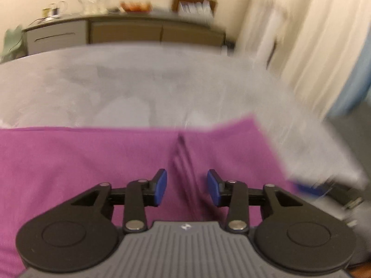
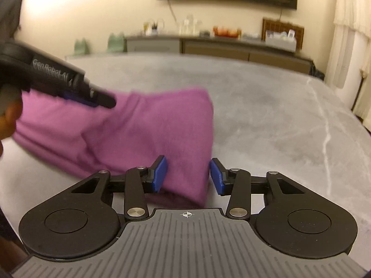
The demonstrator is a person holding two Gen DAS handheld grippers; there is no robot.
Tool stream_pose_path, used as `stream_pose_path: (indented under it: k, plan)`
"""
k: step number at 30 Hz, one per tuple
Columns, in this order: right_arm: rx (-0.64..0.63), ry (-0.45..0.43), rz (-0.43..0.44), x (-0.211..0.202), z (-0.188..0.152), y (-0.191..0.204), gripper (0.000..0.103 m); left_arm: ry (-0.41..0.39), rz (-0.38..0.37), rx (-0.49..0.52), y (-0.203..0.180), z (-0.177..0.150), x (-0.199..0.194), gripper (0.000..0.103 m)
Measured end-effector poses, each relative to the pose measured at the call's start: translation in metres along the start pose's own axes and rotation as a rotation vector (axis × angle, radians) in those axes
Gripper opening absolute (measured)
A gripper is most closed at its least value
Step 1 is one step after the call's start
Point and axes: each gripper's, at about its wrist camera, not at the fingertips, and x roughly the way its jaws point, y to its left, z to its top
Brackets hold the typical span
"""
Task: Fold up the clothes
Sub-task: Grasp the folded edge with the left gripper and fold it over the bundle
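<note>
Grey marble-look surface (image 2: pixel 266 106) has the purple garment (image 2: pixel 143 134) lying near its front edge, already doubled into a thick, lumpy bundle, so I'd guess folding is well along but needs neatening, with both the left gripper (image 1: pixel 187 187) and right gripper (image 2: pixel 188 177) having fingers apart, clamping nothing.

A purple garment (image 2: pixel 143 129) of soft knit-like cloth lies on the grey marbled counter (image 2: pixel 266 106), folded into a thick, roughly rectangular bundle with layered edges along its near side. In the left wrist view the cloth (image 1: pixel 81 162) spreads flat and wide, with a dark crease running down its middle.
</note>
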Motion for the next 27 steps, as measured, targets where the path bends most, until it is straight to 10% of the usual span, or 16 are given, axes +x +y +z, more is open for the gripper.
stream_pose_path:
  k: [3,6,10,17,20,23,27]
  plan:
    - [0.045,0.012,0.011,-0.003,0.003,-0.005,0.049,-0.005,0.024,0.075,-0.007,0.005,0.005,0.04]
    - [0.117,0.005,-0.001,-0.006,0.004,-0.015,0.077,-0.004,0.01,0.082,-0.014,0.013,-0.001,0.04]
    - [0.117,0.036,0.043,-0.005,0.004,-0.012,0.03,-0.015,-0.059,0.119,-0.038,0.026,-0.01,0.054]
    - [-0.095,-0.1,-0.021,-0.022,0.008,0.029,0.02,-0.036,-0.155,0.156,-0.063,0.045,-0.028,0.066]
    - [-0.111,-0.163,0.055,-0.032,0.009,0.035,0.02,-0.047,-0.128,0.096,-0.026,0.04,-0.042,0.019]
    - [-0.115,-0.222,0.138,-0.041,0.01,0.039,0.023,-0.057,-0.102,0.037,0.011,0.036,-0.055,0.015]
    - [-0.042,-0.261,0.259,-0.046,0.016,0.034,0.052,-0.071,-0.067,-0.043,0.06,0.029,-0.073,0.015]
